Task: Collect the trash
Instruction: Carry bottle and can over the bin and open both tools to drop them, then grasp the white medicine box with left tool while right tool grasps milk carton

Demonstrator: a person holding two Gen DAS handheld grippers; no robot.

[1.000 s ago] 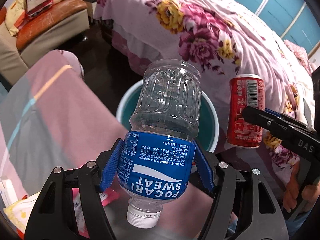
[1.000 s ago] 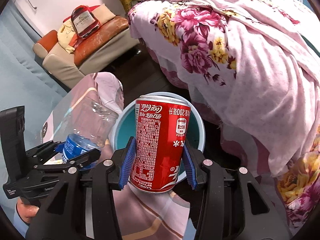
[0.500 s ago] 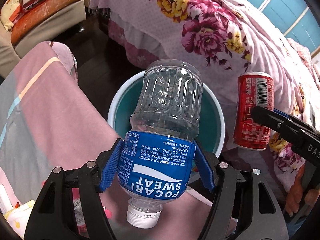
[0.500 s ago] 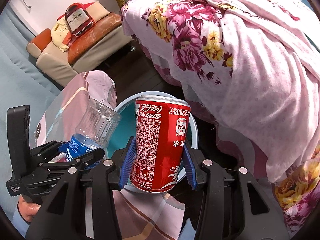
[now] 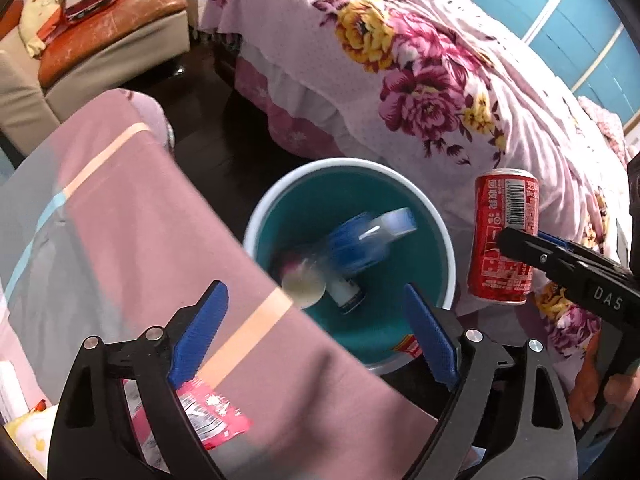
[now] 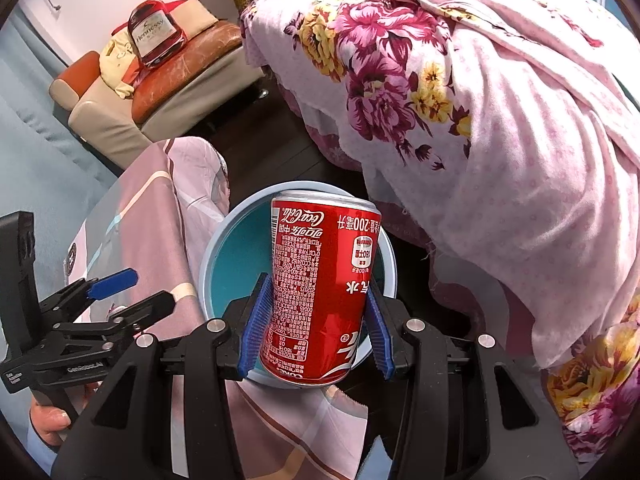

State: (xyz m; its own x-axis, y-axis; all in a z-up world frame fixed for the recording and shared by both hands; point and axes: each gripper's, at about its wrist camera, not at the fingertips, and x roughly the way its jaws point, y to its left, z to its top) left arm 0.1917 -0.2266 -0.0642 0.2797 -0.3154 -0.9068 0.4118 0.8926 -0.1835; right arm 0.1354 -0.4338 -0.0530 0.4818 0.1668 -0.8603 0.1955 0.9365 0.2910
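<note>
1 bed [image 5: 420,92], 1 bin [image 5: 448,264]. 1 blurry bottle [image 5: 360,244] is inside the bin. The left gripper [image 5: 316,336] has just opened wide, holding nothing. The right gripper [image 6: 316,328] pinches 1 red can [image 6: 320,292] over the bin.

My left hand-held gripper [image 5: 316,332] has just been opening: its blue pads [image 5: 198,334], which clamped the Pocari Sweat bottle [image 5: 356,246] half a second ago, now stand wide apart with nothing between them. The bottle has left the grip and shows as a motion-blurred shape inside the teal waste bin [image 5: 440,236]. In my left wrist view the bin has shifted from behind the bottle to open view beyond the pads.
</note>
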